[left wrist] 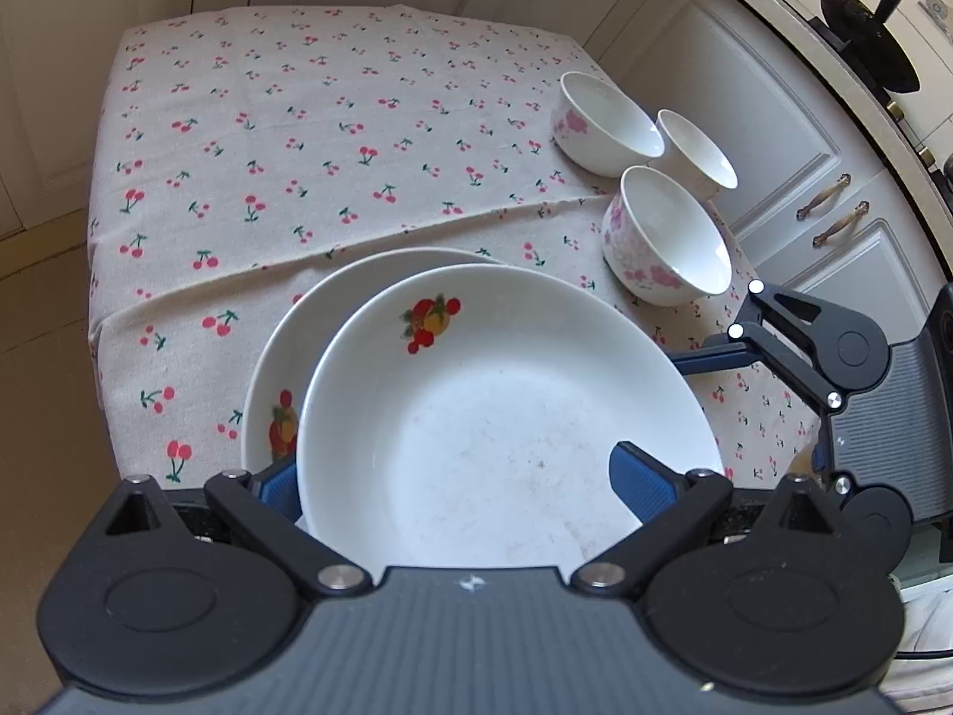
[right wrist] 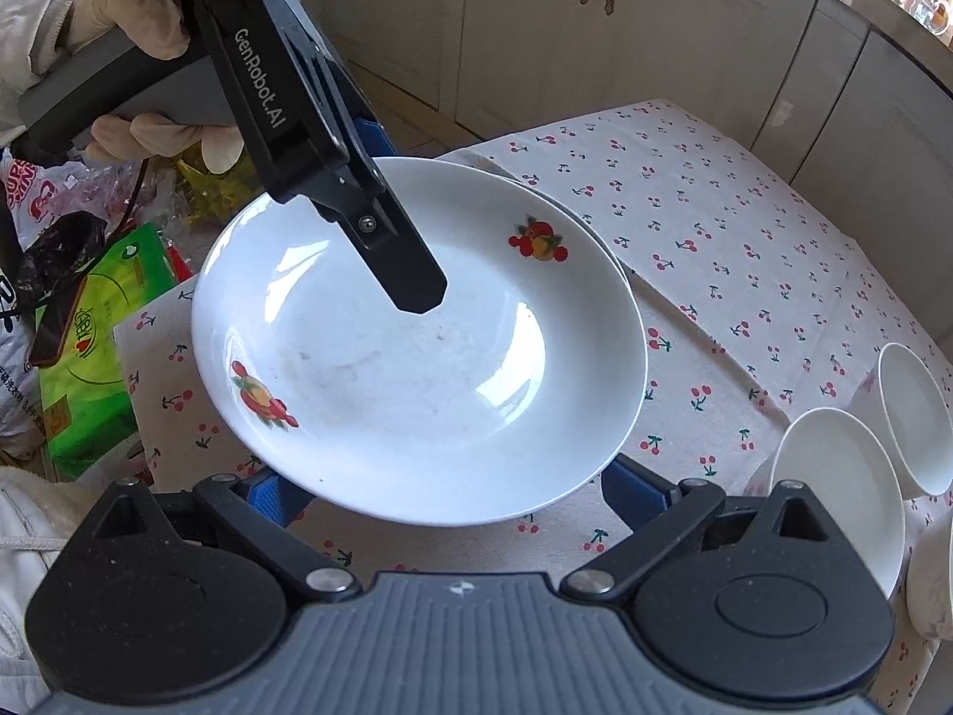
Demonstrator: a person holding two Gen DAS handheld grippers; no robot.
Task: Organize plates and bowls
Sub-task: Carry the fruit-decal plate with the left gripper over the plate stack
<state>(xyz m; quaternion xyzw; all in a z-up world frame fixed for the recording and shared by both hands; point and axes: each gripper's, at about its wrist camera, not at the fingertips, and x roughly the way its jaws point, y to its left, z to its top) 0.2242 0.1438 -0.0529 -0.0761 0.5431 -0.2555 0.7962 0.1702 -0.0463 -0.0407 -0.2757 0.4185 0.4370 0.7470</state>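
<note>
We see the top plate, a white deep ceramic plate with fruit prints [left wrist: 506, 417], lying on a second white plate of the same print [left wrist: 271, 393], whose rim shows only at nine to ten o'clock of the top one in the left wrist view; both sit on the desk under a cherry-print cloth [left wrist: 268, 149]. The left tongs [left wrist: 461, 485] stand wide and straddle the near rim of the top plate at six o'clock: one blue finger lies outside the rim at the lower left, the other inside the dish at the lower right, and we cannot tell whether either pad presses the rim. From the right wrist view the right tongs [right wrist: 452, 491] are also wide, with the plate's near edge just ahead at twelve o'clock, nothing held. The plate is round, so no long axis matters; we judge that the rim is the only place to grip, and that the left tongs are nearer to it. Three white bowls with pink blossoms [left wrist: 667, 238] cluster at one to two o'clock of the plates, well apart.
</note>
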